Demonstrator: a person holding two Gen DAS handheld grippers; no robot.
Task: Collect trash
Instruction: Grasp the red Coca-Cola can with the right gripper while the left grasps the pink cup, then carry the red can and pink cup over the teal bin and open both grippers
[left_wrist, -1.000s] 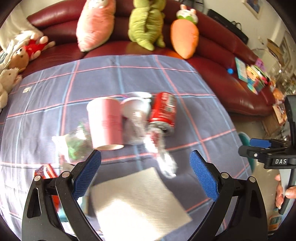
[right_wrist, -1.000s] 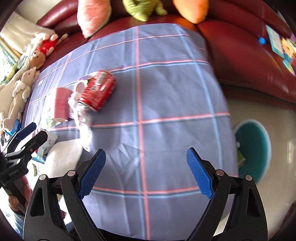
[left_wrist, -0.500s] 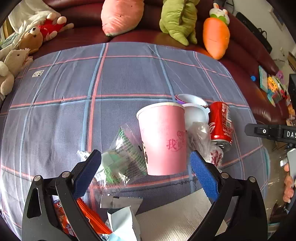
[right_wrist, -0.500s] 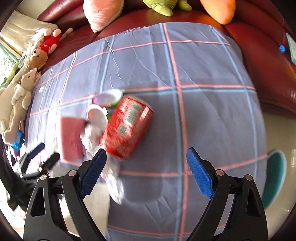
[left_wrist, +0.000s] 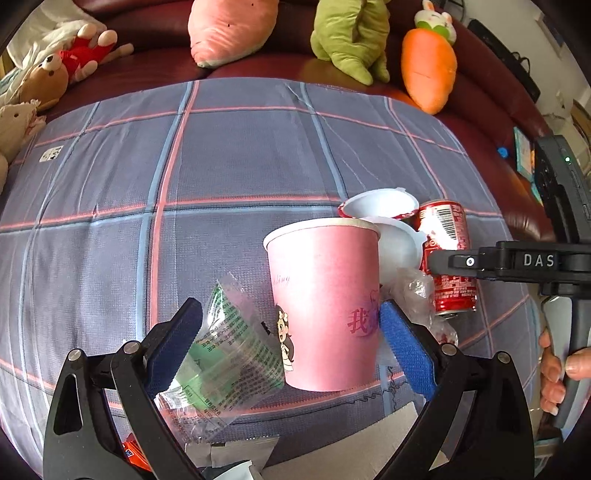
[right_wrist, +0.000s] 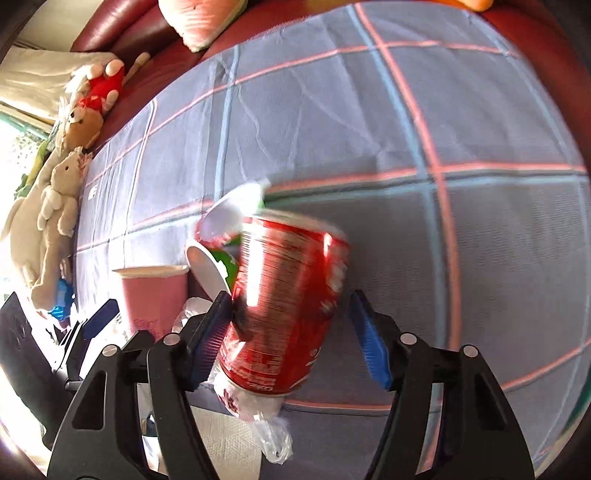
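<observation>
Trash on the checked cloth (left_wrist: 236, 155): left view, pink paper cup (left_wrist: 325, 302) and crinkly wrapper (left_wrist: 225, 350) bracketed by the left gripper (left_wrist: 291, 343), jaws apart; both judged light, crushable, best pinched mid-wall. Right view, red can (right_wrist: 284, 306) lies between the right gripper (right_wrist: 291, 332)'s spread pads, left pad touching; thin, slick, dentable — to be held across the body.

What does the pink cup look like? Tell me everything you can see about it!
The pink cup looks like paper, with a white rolled rim, a cartoon girl and red writing on its side. It stands upright on the checked cloth, between the open fingers of the left gripper. A clear green-printed wrapper leans against one side; a white plastic tub and crinkly clear plastic crowd the other.
</observation>
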